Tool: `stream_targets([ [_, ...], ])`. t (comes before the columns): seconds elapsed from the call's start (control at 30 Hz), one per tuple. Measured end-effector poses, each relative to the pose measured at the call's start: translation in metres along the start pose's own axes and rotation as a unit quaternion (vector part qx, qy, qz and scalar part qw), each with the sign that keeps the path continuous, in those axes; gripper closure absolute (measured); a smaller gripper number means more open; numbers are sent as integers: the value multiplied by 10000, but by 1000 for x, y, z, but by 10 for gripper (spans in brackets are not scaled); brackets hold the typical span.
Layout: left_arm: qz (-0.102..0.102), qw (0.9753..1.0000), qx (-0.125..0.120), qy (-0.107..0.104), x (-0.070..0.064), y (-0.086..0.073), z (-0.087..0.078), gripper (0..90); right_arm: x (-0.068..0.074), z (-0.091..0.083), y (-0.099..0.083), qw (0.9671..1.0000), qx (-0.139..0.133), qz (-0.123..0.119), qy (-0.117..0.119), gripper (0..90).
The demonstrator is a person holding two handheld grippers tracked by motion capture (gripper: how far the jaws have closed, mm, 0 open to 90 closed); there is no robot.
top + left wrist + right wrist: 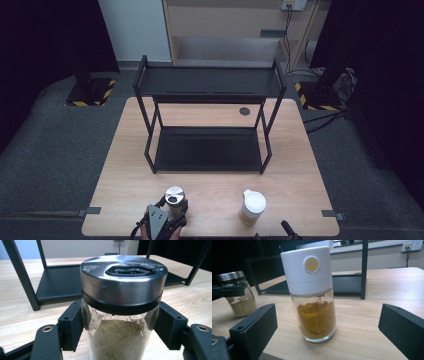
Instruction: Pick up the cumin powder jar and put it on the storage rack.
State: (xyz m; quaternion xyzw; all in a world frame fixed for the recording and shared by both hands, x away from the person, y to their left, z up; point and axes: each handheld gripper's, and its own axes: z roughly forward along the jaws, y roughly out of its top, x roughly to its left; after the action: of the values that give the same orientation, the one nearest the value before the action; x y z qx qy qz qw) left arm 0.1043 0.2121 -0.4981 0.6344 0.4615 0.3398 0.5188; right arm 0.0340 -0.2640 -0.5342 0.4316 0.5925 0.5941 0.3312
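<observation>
A glass jar with a steel lid (174, 195) (122, 280) holds pale brown powder and stands near the table's front edge, left of centre. My left gripper (174, 206) (120, 327) is shut on its glass body below the lid, one pad pressed against each side. A glass jar with a white lid (252, 206) (312, 290) holds orange powder and stands to the right. My right gripper (270, 233) (328, 327) is open wide just in front of it, with the jar standing apart between the jaws. The steel-lidded jar (237, 295) also appears in the right gripper view.
A black two-tier rack (210, 82) (57, 282) (347, 283) stands on the wooden table (210, 185) behind both jars, both shelves bare. A small dark round hole (244, 111) lies behind the rack. Grey carpet surrounds the table.
</observation>
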Motion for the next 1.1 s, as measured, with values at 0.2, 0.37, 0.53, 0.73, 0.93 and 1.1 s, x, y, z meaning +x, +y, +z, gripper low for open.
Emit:
stream_targets([
  [0.2, 75, 9998, -177, 2, 0, 14, -13, 304, 1, -1, 3, 10000, -29, -26, 18, 20],
  [0.37, 119, 9995, -305, -16, 2, 33, -24, 304, 2, -4, 6, 10000, -65, -19, 47, 20],
  [0.53, 142, 9993, -343, -51, 5, 53, -33, 304, 4, -8, 8, 9999, -75, -64, 64, 17],
  [0.73, 156, 9991, -372, -164, 10, 77, -39, 305, 5, -10, 9, 9999, -56, -85, 65, 15],
  [0.93, 195, 9982, -468, -318, 15, 98, -41, 305, 6, -12, 11, 9999, -53, -83, 71, 15],
  [1.1, 188, 9976, -542, -390, 19, 116, -41, 305, 8, -12, 14, 9999, -55, -103, 95, 15],
])
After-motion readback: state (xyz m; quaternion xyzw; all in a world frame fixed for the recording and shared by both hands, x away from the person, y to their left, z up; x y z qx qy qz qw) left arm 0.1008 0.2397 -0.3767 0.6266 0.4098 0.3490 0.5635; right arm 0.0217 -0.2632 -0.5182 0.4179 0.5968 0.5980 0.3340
